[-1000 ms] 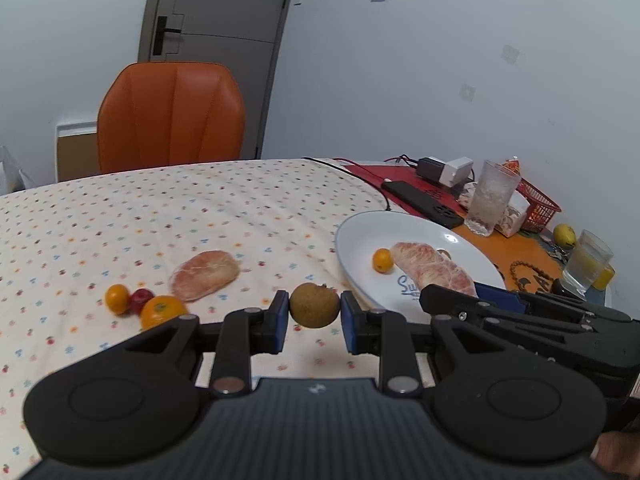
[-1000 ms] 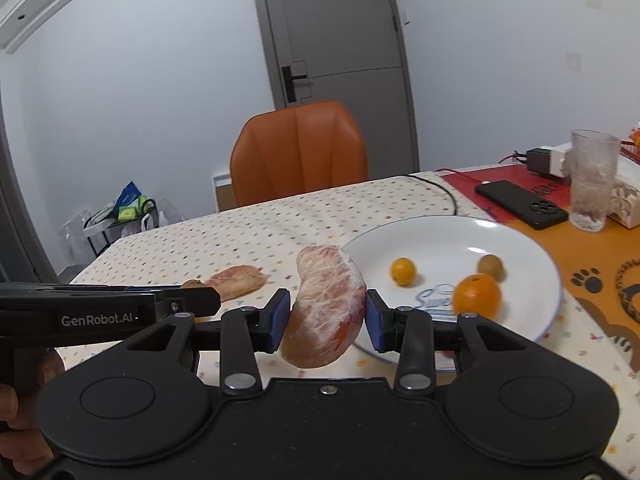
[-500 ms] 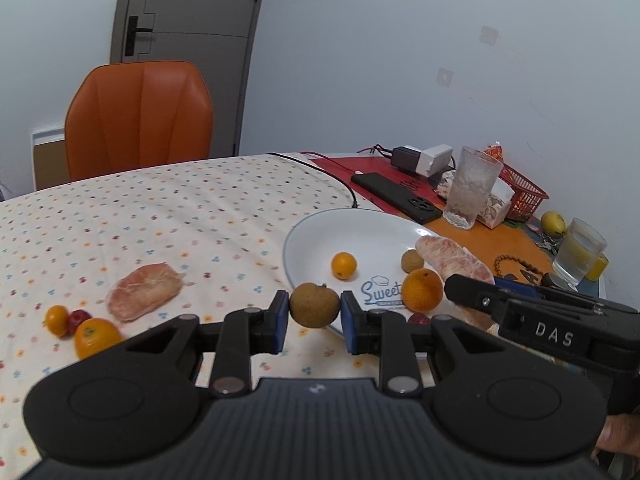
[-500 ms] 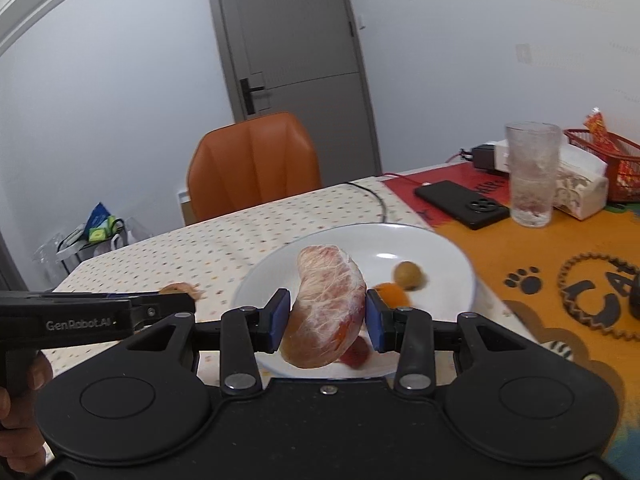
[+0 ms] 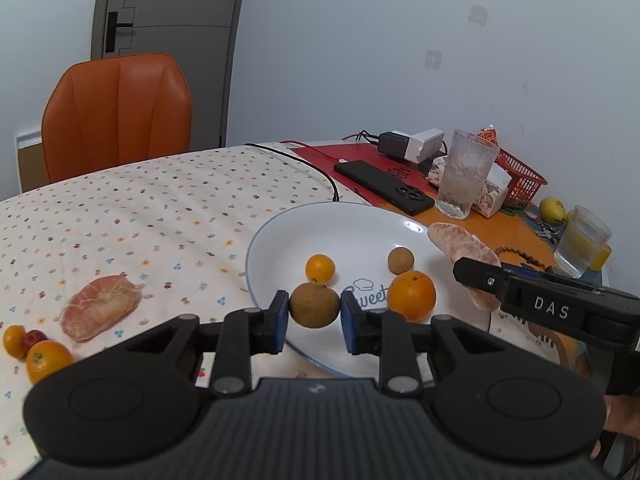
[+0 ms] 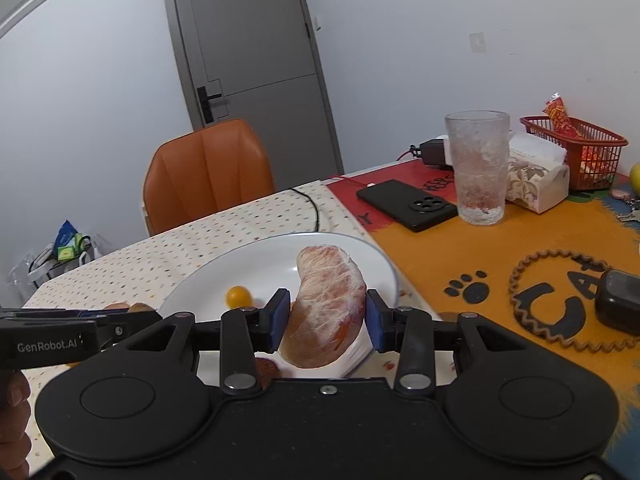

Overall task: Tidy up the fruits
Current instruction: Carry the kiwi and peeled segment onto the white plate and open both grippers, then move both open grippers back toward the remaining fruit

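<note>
My left gripper (image 5: 314, 311) is shut on a small brown round fruit (image 5: 314, 306), held over the near rim of the white plate (image 5: 280, 240). On the plate lie a small orange (image 5: 320, 269), a larger orange (image 5: 412, 295) and another brown fruit (image 5: 401, 260). My right gripper (image 6: 326, 318) is shut on a peeled pomelo segment (image 6: 326, 308) above the plate (image 6: 256, 264); the same segment (image 5: 460, 246) shows at the plate's right edge in the left wrist view. A second pomelo segment (image 5: 100, 308), two oranges (image 5: 47, 360) and a red fruit (image 5: 35, 338) lie on the dotted cloth at left.
Behind the plate are a black phone (image 5: 384, 187), a frosted glass (image 5: 466, 174), a charger (image 5: 412, 144), a tissue box (image 6: 536, 178) and a red basket (image 6: 576, 150). A glass with juice (image 5: 582, 246) stands at right. An orange chair (image 5: 116, 114) is at the far side.
Both grippers have moved rightward with their fruits, from over the cloth to over the plate. The plate and its fruits now sit closer and more central in both views.
</note>
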Motion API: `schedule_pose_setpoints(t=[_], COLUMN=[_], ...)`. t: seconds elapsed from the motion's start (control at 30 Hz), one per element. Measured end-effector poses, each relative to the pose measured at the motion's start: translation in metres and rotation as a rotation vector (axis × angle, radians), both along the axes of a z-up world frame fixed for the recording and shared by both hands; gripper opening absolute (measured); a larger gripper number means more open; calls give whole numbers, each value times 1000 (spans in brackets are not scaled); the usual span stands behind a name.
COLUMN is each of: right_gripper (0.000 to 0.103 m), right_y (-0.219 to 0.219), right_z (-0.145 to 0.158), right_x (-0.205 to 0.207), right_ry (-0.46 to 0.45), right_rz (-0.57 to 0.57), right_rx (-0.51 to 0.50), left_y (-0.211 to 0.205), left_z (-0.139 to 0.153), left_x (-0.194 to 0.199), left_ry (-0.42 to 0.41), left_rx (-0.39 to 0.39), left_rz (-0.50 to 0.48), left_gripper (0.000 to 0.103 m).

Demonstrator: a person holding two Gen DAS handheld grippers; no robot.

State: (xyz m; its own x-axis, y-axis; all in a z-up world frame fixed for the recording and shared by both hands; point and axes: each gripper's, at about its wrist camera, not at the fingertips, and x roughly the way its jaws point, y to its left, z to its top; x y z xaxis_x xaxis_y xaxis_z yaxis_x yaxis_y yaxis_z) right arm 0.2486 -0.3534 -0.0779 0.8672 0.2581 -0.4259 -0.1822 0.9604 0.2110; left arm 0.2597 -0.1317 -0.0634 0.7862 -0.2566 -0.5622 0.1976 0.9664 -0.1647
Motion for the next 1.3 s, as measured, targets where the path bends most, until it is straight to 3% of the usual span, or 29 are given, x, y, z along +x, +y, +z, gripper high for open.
schedule_pose_setpoints(t=[0.33, 0.47, 0.63, 0.77, 1.03, 1.3], right_gripper=[39, 56, 58, 63, 64, 77], right_y=[-2, -5, -8, -1, 13, 19], right_z=[-4, -2, 2, 1, 3, 11], right_x=[14, 14, 5, -1, -16, -34], right_ry=[5, 14, 10, 25, 45, 24], right_rz=[-24, -35, -19, 19, 37, 37], right_rx=[-6, 19, 46, 66, 86, 91], left_y=[-8, -5, 2, 12, 38, 56], left_z=[-7, -7, -3, 1, 14, 23], left_x=[17, 16, 10, 2, -21, -39], left_ry=[29, 25, 25, 25, 0, -31], left_rx=[-1, -1, -5, -3, -36, -31], left_rz=[-5, 16, 24, 42, 81, 117], left_gripper=[26, 30, 31, 40, 56, 78])
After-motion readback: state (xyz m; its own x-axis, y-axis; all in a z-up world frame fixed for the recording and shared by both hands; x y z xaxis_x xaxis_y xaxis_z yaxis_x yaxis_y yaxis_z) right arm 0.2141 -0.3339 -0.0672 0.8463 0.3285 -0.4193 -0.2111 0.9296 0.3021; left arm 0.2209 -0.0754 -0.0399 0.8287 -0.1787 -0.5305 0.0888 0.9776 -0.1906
